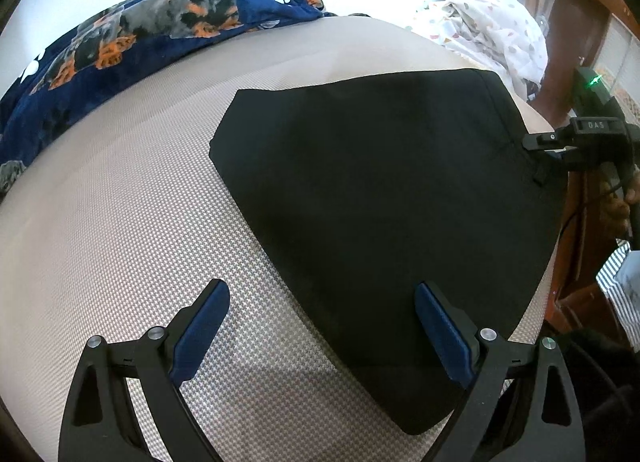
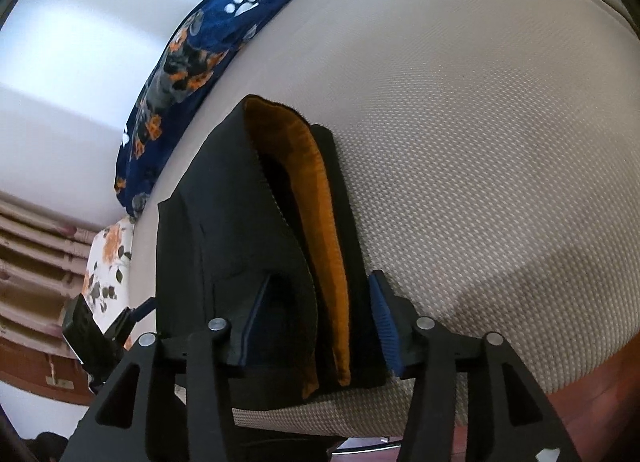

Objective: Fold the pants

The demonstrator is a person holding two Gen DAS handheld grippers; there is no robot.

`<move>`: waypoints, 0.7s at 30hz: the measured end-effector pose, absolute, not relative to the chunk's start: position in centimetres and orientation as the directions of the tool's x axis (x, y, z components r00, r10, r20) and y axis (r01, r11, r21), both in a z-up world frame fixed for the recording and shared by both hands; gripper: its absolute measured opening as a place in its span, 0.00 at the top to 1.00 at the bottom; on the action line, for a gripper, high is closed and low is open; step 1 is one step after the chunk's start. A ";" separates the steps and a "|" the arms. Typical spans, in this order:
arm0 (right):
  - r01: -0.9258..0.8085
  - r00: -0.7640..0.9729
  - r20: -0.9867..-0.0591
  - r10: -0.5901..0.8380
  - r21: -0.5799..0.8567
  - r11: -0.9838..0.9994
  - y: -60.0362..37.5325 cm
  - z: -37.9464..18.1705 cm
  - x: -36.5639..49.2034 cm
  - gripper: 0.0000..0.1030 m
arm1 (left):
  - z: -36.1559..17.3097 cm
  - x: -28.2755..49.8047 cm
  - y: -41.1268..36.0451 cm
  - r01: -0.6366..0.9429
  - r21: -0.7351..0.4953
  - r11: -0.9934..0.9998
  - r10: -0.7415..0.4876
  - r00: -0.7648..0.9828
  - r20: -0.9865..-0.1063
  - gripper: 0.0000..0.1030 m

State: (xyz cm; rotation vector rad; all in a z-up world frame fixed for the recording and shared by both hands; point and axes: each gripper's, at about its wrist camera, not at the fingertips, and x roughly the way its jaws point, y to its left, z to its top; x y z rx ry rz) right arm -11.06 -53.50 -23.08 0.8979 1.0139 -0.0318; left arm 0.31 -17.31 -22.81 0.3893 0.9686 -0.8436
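Black pants [image 1: 380, 190] lie folded flat on a beige woven bed surface [image 1: 120, 222]. My left gripper [image 1: 322, 326] is open above the near edge of the pants, its right finger over the cloth, its left finger over the bed. My right gripper [image 1: 538, 150] is at the far right edge of the pants. In the right wrist view the right gripper [image 2: 320, 318] has its blue-padded fingers apart on either side of the waistband end of the pants [image 2: 248, 246], where an orange lining [image 2: 320, 222] shows. The fingers do not pinch the cloth.
A navy dog-print blanket [image 1: 120, 34] lies along the far edge of the bed, also in the right wrist view [image 2: 192, 74]. A white spotted cloth [image 1: 492, 30] is heaped at the far right. Wooden furniture [image 1: 580, 2] stands beyond the bed. A floral cloth [image 2: 108, 262] is at left.
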 end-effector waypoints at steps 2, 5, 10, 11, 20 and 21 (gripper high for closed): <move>0.402 0.552 -0.745 0.374 0.631 0.664 -53.4 -23.0 -10.8 0.50 | -22.8 0.3 -17.3 0.774 -0.069 0.630 -0.450 0.291 -0.845 0.09; 0.386 0.537 -0.751 0.384 0.624 0.680 -53.2 -22.9 -10.4 0.48 | -22.9 0.4 -17.4 0.774 -0.069 0.629 -0.449 0.289 -0.845 0.09; 0.363 0.523 -0.754 0.397 0.619 0.696 -53.1 -22.8 -10.0 0.46 | -22.9 0.4 -17.4 0.774 -0.070 0.629 -0.449 0.288 -0.846 0.09; 0.362 0.526 -0.751 0.398 0.622 0.695 -53.1 -22.8 -10.0 0.45 | -22.9 0.4 -17.4 0.774 -0.070 0.629 -0.448 0.288 -0.846 0.09; 0.343 0.532 -0.744 0.404 0.626 0.700 -53.1 -22.8 -9.5 0.43 | -23.1 0.8 -17.7 0.776 -0.072 0.626 -0.446 0.281 -0.850 0.09; 0.341 0.529 -0.745 0.406 0.625 0.702 -53.1 -22.7 -9.3 0.42 | -23.1 0.8 -17.7 0.776 -0.072 0.626 -0.445 0.280 -0.851 0.08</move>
